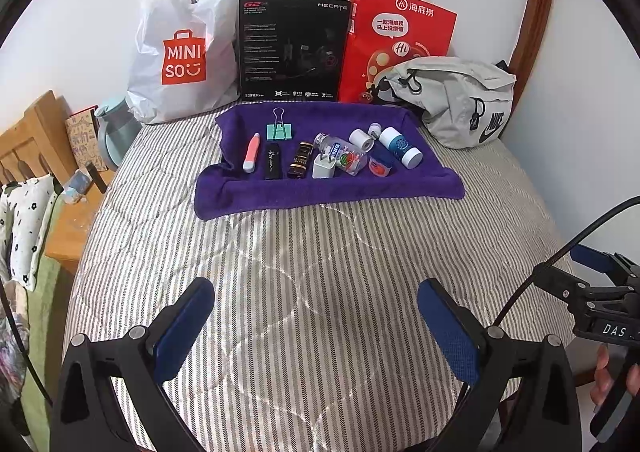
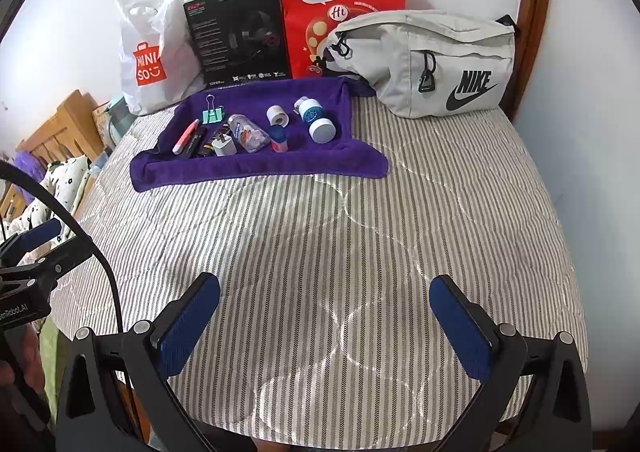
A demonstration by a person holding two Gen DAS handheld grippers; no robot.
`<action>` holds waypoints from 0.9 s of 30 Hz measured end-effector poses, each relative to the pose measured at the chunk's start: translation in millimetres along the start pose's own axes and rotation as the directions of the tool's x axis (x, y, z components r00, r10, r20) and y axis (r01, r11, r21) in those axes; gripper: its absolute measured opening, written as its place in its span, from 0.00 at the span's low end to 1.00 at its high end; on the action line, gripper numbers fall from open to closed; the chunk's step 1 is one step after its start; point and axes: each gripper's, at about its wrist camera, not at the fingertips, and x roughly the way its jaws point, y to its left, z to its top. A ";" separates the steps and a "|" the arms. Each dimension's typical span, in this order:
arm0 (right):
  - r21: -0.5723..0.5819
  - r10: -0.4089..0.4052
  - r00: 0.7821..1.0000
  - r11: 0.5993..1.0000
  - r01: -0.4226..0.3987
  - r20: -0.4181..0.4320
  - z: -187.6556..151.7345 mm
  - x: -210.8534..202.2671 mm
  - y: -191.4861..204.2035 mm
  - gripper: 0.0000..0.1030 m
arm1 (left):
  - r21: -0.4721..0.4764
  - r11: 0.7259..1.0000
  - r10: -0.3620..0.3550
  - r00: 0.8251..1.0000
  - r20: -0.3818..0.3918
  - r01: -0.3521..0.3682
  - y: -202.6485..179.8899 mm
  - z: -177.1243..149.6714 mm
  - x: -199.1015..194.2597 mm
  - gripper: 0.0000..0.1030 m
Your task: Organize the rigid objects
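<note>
Both tongs spread wide, holding nothing: left gripper point(image 1: 316, 332) and right gripper point(image 2: 324, 328) low over the striped quilted bedcover point(image 1: 320, 272). Dead ahead at twelve o'clock, small rigid objects scattered on the folded purple towel point(image 1: 280, 195).

Left to right: slim pink-and-white pen-shaped tube point(image 1: 251, 152), light, probably best pinched mid-barrel. Mint-green metal binder clip point(image 1: 279, 130), stiff, thin, likely to slip. Flat black lighter-like bar point(image 1: 272, 161), then dark brown ribbed bottle point(image 1: 299, 160). White square plug adapter point(image 1: 322, 165), flat sides, easy hold. Clear plastic bottle point(image 1: 344, 155) lying down, likely to roll, so grip across the belly. At one o'clock, white-capped blue-labelled cylinder point(image 1: 400, 147), smooth, round.
</note>
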 end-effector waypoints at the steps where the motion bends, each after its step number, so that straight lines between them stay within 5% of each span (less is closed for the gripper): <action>1: -0.002 0.000 1.000 1.000 0.000 -0.001 0.1 0.2 0.3 1.00 | -0.001 1.000 0.003 1.000 0.002 -0.003 0.0 -0.1 -0.3 1.00; 27: 0.004 0.000 1.000 1.000 0.000 0.004 -2.1 -3.7 -0.3 1.00 | 0.008 1.000 -0.003 1.000 -0.004 0.003 1.1 -1.2 -2.3 1.00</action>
